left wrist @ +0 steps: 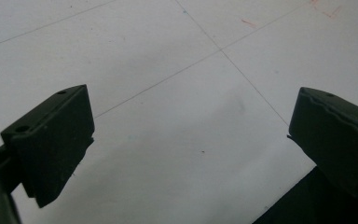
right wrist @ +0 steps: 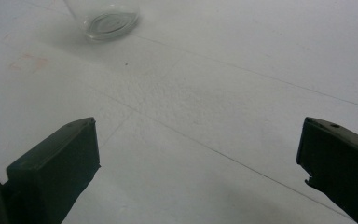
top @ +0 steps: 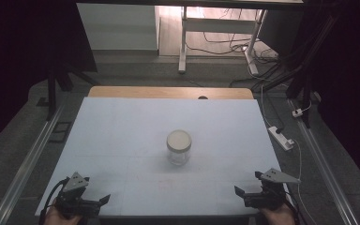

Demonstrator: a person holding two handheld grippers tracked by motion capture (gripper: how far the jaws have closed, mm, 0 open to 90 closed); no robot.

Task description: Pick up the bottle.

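Jar (top: 178, 147) mid-table, well apart from both spread grippers, seemingly upright

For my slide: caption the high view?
Lidded glass jar on white table; left gripper and right gripper open at near edge.

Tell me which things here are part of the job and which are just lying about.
Part of the job: jar with its lid, left gripper, right gripper, both open.
Lying about: power strip, cables, desk frame on the floor beyond the table.
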